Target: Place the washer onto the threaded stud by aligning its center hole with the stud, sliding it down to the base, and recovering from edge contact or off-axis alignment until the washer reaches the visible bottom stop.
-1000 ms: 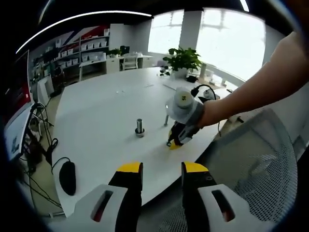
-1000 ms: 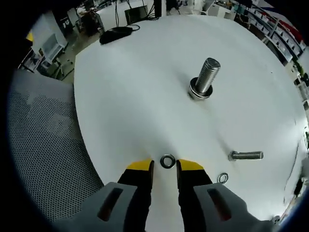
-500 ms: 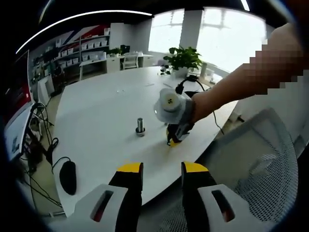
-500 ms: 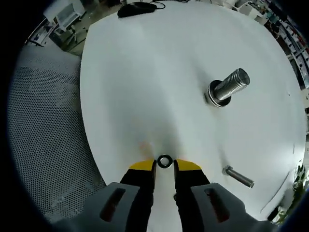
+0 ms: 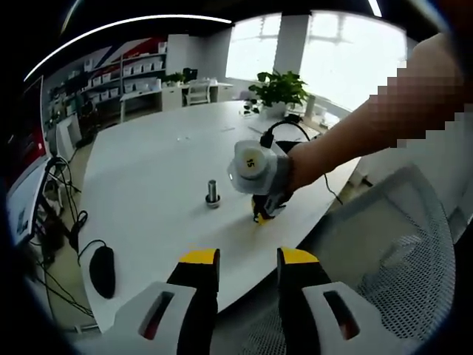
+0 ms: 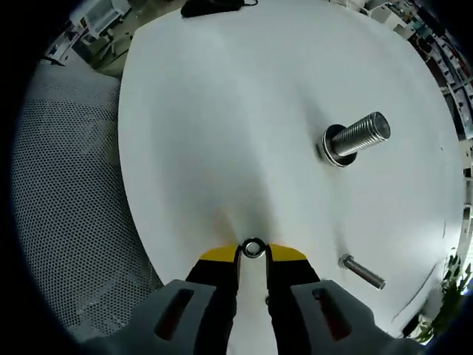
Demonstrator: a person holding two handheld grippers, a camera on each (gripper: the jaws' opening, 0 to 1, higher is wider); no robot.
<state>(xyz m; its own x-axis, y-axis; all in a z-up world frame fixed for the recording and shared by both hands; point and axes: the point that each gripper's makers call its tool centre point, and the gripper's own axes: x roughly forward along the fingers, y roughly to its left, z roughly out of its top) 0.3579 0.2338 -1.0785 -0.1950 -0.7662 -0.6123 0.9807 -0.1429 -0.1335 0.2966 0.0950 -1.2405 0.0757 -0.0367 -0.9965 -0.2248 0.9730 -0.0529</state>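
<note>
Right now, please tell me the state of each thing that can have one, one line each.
washer: flat on the table, between the right gripper's fingers, not on the stud.
threaded stud: upright on its base, a ring already at its foot.
small bolt: lying on its side.
right gripper: shut on the washer.
left gripper: open, empty.

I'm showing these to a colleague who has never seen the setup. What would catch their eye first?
Probably the big threaded stud standing on the white table, with a washer already at its base. Next, the right gripper near the table's edge, its yellow-tipped jaws pinching a small washer. From the left gripper view, a person's arm reaches across the table holding that gripper.
</note>
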